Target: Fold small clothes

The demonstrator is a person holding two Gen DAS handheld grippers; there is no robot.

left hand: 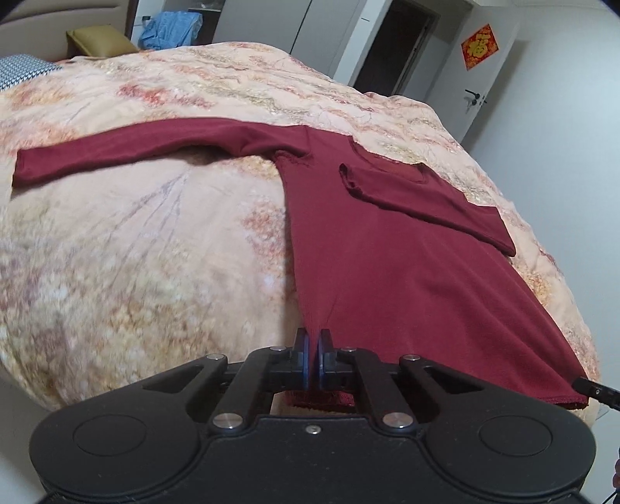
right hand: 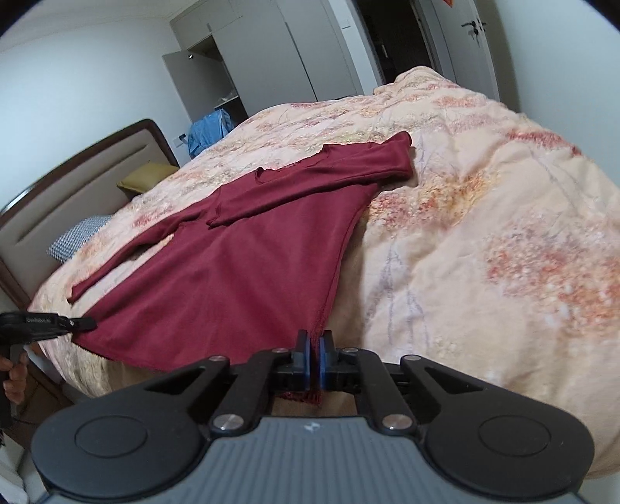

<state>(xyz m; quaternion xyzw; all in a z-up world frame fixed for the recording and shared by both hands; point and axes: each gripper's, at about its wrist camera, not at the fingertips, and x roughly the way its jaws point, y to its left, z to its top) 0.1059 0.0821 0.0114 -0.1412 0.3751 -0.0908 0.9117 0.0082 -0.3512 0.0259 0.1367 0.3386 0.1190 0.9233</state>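
Red shirt (left hand: 387, 263) flat on bed (left hand: 135, 252), long axis running from bottom centre toward upper frame. Left hand-held gripper (left hand: 314, 349) and right hand-held gripper (right hand: 314, 349) each pinched closed on hem corner. One sleeve already folded across chest; collar farthest away.

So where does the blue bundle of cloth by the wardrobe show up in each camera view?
Left wrist view: the blue cloth bundle sits at the top left, beyond the bed's far edge.
Right wrist view: the blue cloth bundle sits left of centre in the upper part, below the open wardrobe.
Shared landmark: the olive pillow, just left of it in both.
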